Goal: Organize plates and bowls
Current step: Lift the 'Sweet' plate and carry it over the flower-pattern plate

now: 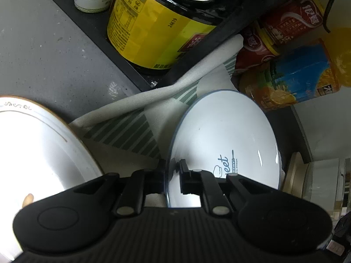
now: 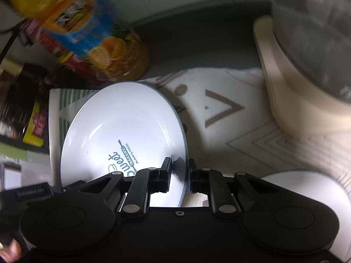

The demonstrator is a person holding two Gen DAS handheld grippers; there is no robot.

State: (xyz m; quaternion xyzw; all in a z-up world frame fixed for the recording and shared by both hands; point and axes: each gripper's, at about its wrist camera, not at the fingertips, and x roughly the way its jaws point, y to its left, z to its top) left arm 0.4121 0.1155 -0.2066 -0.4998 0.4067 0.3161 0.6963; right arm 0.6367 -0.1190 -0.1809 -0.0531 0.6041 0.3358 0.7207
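Jaws: the left gripper (image 1: 172, 176) and the right gripper (image 2: 179, 176) each pinch opposite edges of one round white plate with a thin blue rim and blue "Sweet" lettering (image 1: 223, 138), one finger on each face.

Surface: grey speckled countertop (image 1: 43, 50), partly covered by a white cloth with grey-green striped triangles (image 1: 131, 129).

Plate: held on edge above the cloth, tilted, glossy with highlights.

Adjacent: white plate with gold rim and scrollwork (image 1: 33, 144), left. Beyond: yellow-labelled dark jar (image 1: 149, 28), orange juice bottle (image 1: 302, 79), red cans (image 1: 291, 19), cream-based appliance (image 2: 296, 87).
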